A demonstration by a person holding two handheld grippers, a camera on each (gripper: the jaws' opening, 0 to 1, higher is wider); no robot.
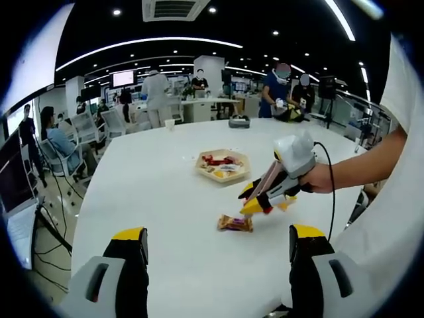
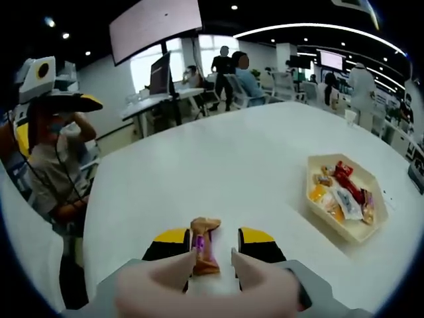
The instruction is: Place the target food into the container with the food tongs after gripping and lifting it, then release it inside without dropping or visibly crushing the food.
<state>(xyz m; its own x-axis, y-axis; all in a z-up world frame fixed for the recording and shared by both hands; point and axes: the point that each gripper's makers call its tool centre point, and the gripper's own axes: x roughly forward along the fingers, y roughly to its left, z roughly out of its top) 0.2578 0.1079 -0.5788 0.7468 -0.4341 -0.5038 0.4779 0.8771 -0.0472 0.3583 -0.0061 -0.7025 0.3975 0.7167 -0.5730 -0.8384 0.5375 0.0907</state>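
A wrapped candy (image 1: 235, 223) in orange-brown foil lies on the white table (image 1: 152, 199). My right gripper (image 1: 250, 204), held by a hand, comes in from the right with its yellow tips just above the candy's right end. In the right gripper view, the candy (image 2: 204, 248) lies between the pink tong arms (image 2: 162, 278) carried by my right gripper (image 2: 213, 255), with a small gap on its right side. Farther off stands the hexagonal container (image 1: 223, 165), also seen as the container (image 2: 344, 228), holding several wrapped snacks. My left gripper (image 1: 217, 235) is wide open with nothing between its jaws.
My left gripper (image 2: 63, 99) shows raised at the upper left of the right gripper view. A person sits beyond the table edge (image 2: 56, 165). A paper cup (image 1: 170, 124) and a dark object (image 1: 239, 121) stand at the far side. People and desks fill the background.
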